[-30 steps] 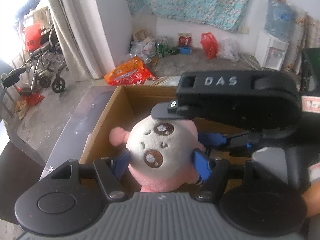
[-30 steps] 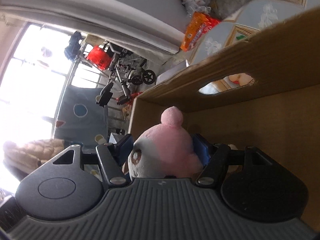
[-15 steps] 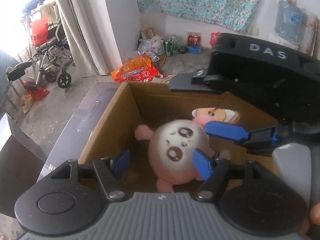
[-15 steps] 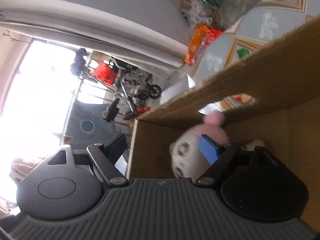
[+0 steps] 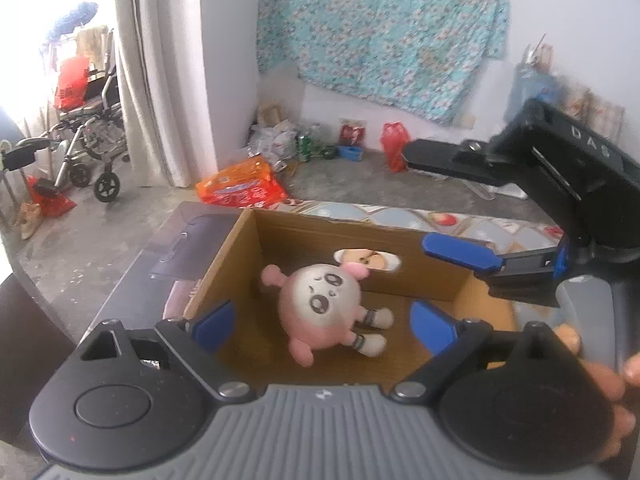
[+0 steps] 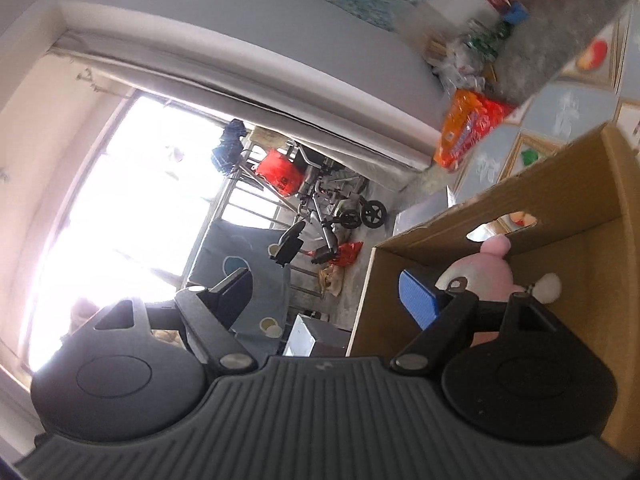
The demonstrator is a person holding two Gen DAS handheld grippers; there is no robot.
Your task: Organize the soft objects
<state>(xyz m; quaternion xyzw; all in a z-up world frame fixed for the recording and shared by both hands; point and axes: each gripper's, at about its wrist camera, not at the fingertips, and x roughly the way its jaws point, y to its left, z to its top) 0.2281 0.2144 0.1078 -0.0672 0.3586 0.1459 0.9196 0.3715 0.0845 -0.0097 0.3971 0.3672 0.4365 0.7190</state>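
Observation:
A round pink and white plush toy [image 5: 320, 304] lies on its back on the floor of an open cardboard box [image 5: 400, 280]. My left gripper [image 5: 322, 312] hovers above it. Its jaws are opening, and the blue pads stand wide to either side of the toy without touching it. In the left wrist view my right gripper [image 5: 416, 196] hangs over the box's right side, open and turned on its side. In the right wrist view the right gripper [image 6: 324, 280] holds nothing. The plush [image 6: 488, 276] lies beyond its blue pad [image 6: 416, 296], inside the box [image 6: 560, 200].
The box stands on a patterned tablecloth [image 5: 400, 218] next to a flat grey carton [image 5: 180, 240]. Beyond the table lie an orange package [image 5: 240, 184] and floor clutter. A wheelchair [image 5: 84, 140] stands by the curtain. A hand [image 5: 612, 380] shows at the right edge.
Both grippers were shut on the plush a second ago. They have let go, opened wide and pulled up and back. The plush now lies on the box floor.

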